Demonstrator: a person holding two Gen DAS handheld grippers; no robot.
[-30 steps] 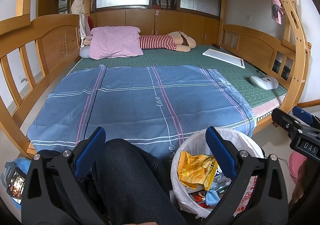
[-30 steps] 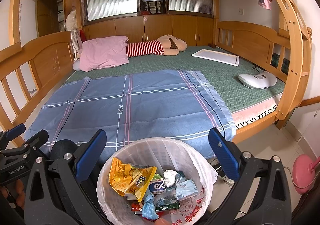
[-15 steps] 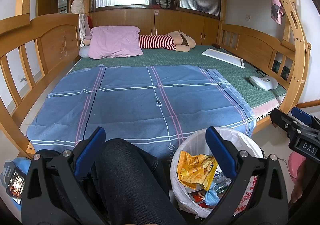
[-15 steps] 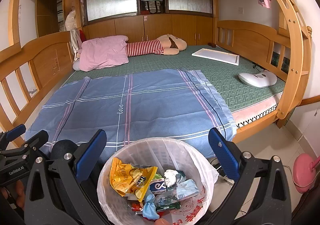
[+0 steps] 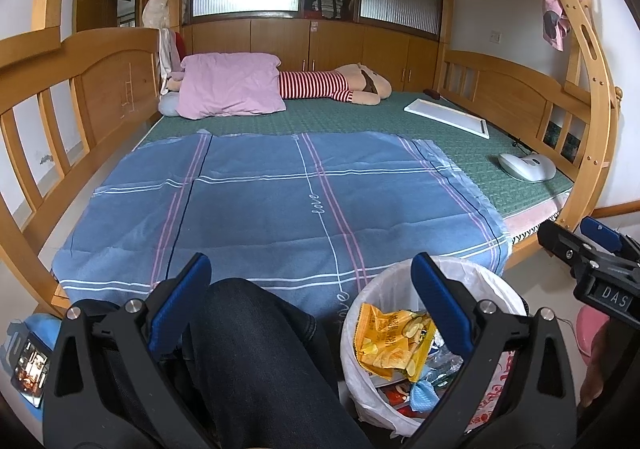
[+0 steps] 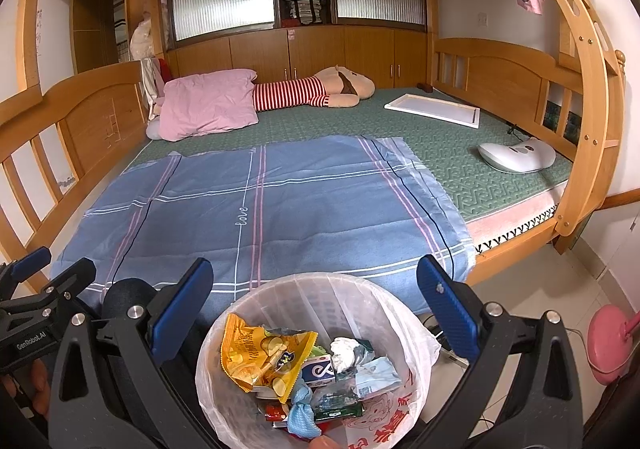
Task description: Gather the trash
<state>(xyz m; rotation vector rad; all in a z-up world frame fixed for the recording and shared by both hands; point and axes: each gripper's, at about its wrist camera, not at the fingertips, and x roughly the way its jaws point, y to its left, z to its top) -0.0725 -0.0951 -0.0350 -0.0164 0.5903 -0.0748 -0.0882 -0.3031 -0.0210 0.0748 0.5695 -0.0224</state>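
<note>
Right wrist view looks straight down into the trash bin point(image 6: 316, 361), a round basket lined with a white plastic bag, standing on the floor at the foot of the bed point(image 6: 516, 169). The right claw point(image 6: 312, 309) hangs released above it, its 2 blue pads spread wide on either side of the rim and grasping nothing. Inside the bin lie a yellow chip bag point(image 6: 260, 361), a crumpled white tissue point(image 6: 344, 349), a small blue-and-white carton point(image 6: 318, 369), a light blue wad point(image 6: 302, 413) and other wrappers too jumbled to tell apart.

From the left wrist view, the left claw point(image 5: 308, 301) is likewise released and empty, with its pads wide apart. Between them sits the person's knee point(image 5: 248, 329) in dark trousers, and the right-hand pad overlaps the near rim of the same bin. The other claw shows at the right edge of this view.

A blue checked sheet point(image 5: 280, 205) is spread flat over the near half of the green mattress, its edge hanging just behind the bin. Farther back lie a pink pillow point(image 5: 228, 85), a striped plush toy point(image 5: 332, 85), a white flat board point(image 5: 448, 117) and a white rounded device point(image 5: 528, 167) near the right rail. A pink object point(image 6: 610, 345) stands on the floor to the right.
</note>
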